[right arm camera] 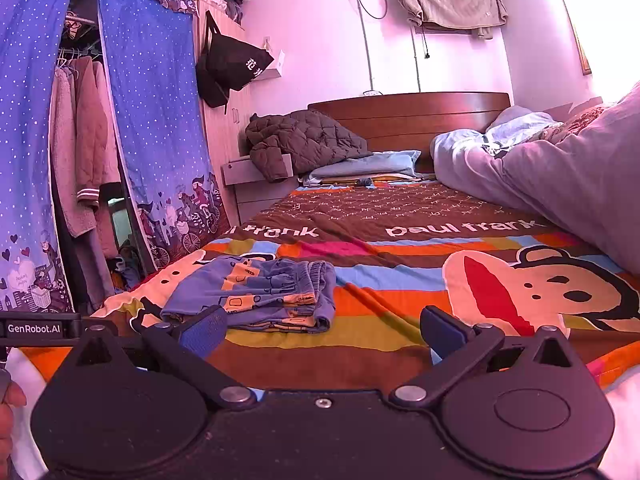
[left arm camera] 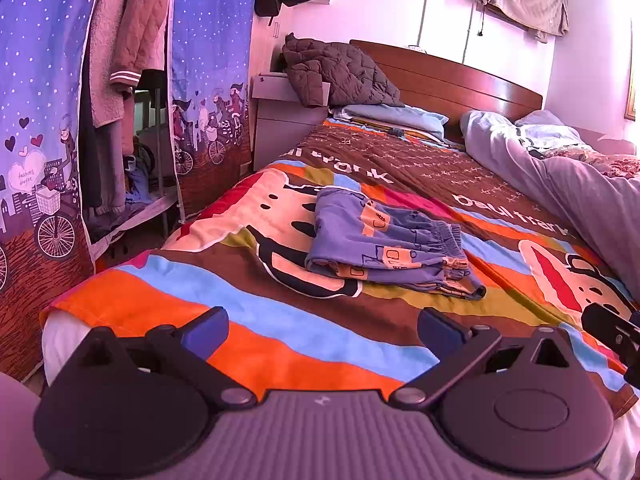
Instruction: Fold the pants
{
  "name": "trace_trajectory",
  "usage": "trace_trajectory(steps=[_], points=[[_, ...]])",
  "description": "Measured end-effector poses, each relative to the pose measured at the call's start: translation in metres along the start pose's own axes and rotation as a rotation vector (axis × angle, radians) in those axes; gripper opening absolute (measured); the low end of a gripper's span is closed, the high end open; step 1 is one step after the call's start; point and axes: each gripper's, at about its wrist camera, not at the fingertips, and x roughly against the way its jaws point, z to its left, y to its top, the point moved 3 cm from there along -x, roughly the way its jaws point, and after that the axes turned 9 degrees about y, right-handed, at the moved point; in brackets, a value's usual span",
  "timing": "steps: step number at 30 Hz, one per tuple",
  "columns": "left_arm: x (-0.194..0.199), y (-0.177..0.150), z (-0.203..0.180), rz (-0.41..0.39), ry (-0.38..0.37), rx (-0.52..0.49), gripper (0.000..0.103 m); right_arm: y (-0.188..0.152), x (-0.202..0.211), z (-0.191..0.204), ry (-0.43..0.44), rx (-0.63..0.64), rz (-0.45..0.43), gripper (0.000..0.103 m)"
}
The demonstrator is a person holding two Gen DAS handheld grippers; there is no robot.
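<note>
The blue patterned pants (left arm camera: 384, 240) lie folded in a small stack on the striped cartoon bedspread (left arm camera: 280, 320), waistband to the right. They also show in the right wrist view (right arm camera: 260, 292), left of centre. My left gripper (left arm camera: 323, 326) is open and empty, held back from the pants near the foot of the bed. My right gripper (right arm camera: 323, 326) is open and empty, its left fingertip (right arm camera: 202, 330) just in front of the pants' near edge. The right gripper's body shows at the right edge of the left wrist view (left arm camera: 612, 332).
A fabric wardrobe with blue curtains (left arm camera: 120, 120) stands left of the bed. A grey duvet (right arm camera: 560, 176) is heaped along the right side. A dark quilted jacket (left arm camera: 336, 68) lies on the nightstand by the wooden headboard (right arm camera: 408, 116). Pillows lie at the head.
</note>
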Motion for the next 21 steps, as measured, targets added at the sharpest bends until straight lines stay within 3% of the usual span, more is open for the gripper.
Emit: trace_trajectory(steps=[21], points=[[-0.0040, 0.0019, 0.0006, 0.046, 0.001, 0.013, 0.103, -0.0087, -0.0044, -0.0033, -0.006, -0.006, 0.023, 0.102]])
